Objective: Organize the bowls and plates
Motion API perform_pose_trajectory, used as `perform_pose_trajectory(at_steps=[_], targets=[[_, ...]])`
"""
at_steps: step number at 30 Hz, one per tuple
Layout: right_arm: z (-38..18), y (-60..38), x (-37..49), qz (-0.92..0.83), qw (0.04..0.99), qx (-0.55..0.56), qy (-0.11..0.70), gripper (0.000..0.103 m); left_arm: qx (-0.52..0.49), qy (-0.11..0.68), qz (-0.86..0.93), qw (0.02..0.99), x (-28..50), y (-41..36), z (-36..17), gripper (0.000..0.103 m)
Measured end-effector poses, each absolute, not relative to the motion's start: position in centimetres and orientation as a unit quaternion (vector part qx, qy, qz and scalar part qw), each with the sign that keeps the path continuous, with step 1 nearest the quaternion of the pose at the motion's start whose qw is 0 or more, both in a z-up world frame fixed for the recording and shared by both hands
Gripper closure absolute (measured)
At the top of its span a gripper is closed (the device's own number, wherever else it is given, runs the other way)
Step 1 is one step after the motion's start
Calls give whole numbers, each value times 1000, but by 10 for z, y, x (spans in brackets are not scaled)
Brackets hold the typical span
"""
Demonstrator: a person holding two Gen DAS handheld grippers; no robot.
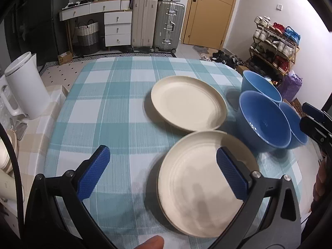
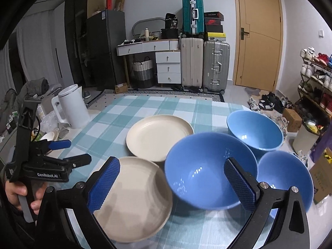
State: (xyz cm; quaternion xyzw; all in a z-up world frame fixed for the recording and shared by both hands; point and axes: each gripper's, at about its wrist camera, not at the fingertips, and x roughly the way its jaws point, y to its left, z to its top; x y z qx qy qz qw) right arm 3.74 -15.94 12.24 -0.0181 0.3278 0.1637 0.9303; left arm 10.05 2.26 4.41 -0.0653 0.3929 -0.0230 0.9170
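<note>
Two cream plates lie on the teal checked tablecloth, the far plate (image 1: 187, 101) (image 2: 159, 137) and the near plate (image 1: 197, 188) (image 2: 132, 203), edges nearly touching. Three blue bowls stand clustered to their right: a middle bowl (image 1: 263, 118) (image 2: 207, 170), a far bowl (image 1: 260, 85) (image 2: 255, 130) and a right bowl (image 1: 294, 124) (image 2: 286, 176). My left gripper (image 1: 162, 172) (image 2: 76, 151) hovers open above the near plate's left side, holding nothing. Wide open and holding nothing, my right gripper (image 2: 172, 184) (image 1: 304, 116) hangs over the middle bowl and the near plate's right edge.
A white kettle (image 1: 25, 87) (image 2: 72, 108) stands at the table's left edge (image 1: 68, 95) among small clutter. A hand (image 2: 16, 193) grips the left gripper's handle. Beyond the table are suitcases, drawers, a door and a shoe rack (image 1: 276, 43). Bare cloth (image 1: 108, 103) lies left of the plates.
</note>
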Motion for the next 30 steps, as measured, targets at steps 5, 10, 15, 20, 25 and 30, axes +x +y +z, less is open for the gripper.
perform_pose_trajectory(at_steps=[5, 10, 15, 20, 25, 30], targets=[[128, -160, 60, 169, 928, -21, 332, 1, -70, 390, -9, 918, 118, 27, 52, 1], [134, -162, 83, 173, 924, -22, 339, 1, -73, 388, -2, 919, 133, 31, 60, 1], [137, -162, 108, 180, 920, -24, 348, 1, -71, 390, 2, 918, 148, 33, 64, 1], [138, -162, 129, 182, 916, -29, 357, 1, -75, 395, 7, 916, 163, 37, 65, 1], [135, -166, 148, 181, 910, -34, 372, 1, -78, 399, 2, 914, 179, 37, 62, 1], [128, -166, 169, 179, 903, -43, 387, 1, -77, 406, 1, 911, 194, 35, 55, 1]])
